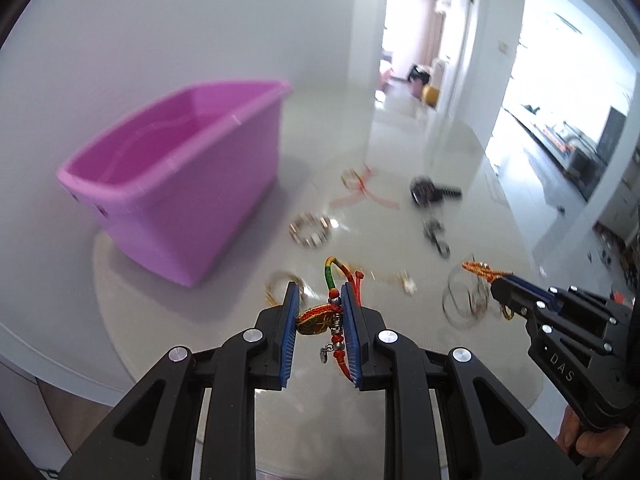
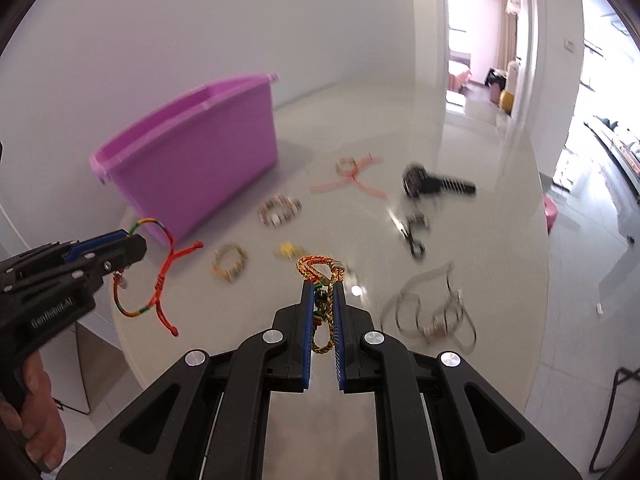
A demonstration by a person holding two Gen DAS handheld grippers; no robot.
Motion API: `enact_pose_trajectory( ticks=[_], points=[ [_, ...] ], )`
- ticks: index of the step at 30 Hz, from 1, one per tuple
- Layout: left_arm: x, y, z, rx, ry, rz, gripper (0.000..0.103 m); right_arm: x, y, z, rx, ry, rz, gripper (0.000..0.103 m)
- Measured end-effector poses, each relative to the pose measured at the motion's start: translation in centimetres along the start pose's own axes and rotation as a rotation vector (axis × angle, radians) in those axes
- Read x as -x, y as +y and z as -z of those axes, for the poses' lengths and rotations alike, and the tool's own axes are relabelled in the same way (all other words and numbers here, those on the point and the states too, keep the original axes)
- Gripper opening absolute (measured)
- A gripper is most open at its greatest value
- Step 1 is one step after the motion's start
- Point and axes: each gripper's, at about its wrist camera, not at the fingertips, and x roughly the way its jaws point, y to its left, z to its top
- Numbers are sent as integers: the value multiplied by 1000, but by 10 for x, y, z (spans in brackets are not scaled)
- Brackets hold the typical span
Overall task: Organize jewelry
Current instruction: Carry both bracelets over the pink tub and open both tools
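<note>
Blue fingers (image 1: 295, 320) on our left gripper (image 1: 319, 330) pinch a red-and-green cord bracelet (image 1: 320, 320) by its embroidered charm, its loop dangling free. Our right gripper (image 2: 323, 316) has its fingers pressed tight on a gold braided chain (image 2: 320, 276). Both pieces hang above the tabletop (image 2: 460, 240), short of the purple bin (image 1: 192, 176). We reckon that the loose cord could snag the bin's rim, or the thin chain could slip out mid-carry. More bracelets lie scattered below.
</note>
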Motion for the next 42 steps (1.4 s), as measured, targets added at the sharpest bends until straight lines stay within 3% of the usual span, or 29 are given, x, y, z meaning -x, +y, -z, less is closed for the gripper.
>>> enact_pose_trajectory(
  ticks=[6,11,19,23,32,39,41,42],
  points=[
    [19,47,-63,27,-88,-31,21,-9,38,-71,34,-67,-50,9],
    [5,106,-120,41,-120,-51,21,-39,84,-135,39,-111,-95,9],
    [-50,176,-172,6,-43,-93,22,-113,159,-208,60,-43,-162,9],
    [-88,196,-178,34,59,-97,22,-154,175,-222,66,55,-194,9],
    [-131,218,-172,107,194,-142,23,-210,193,-228,97,216,-212,9],
    [-141,231,-167,121,218,-165,24,-224,197,-230,140,254,-195,12],
    [-138,232,-167,117,213,-169,37,-222,198,-232,149,245,-178,27],
    [-141,232,-168,119,206,-171,55,-221,198,-233,149,238,-175,37]
  ],
)
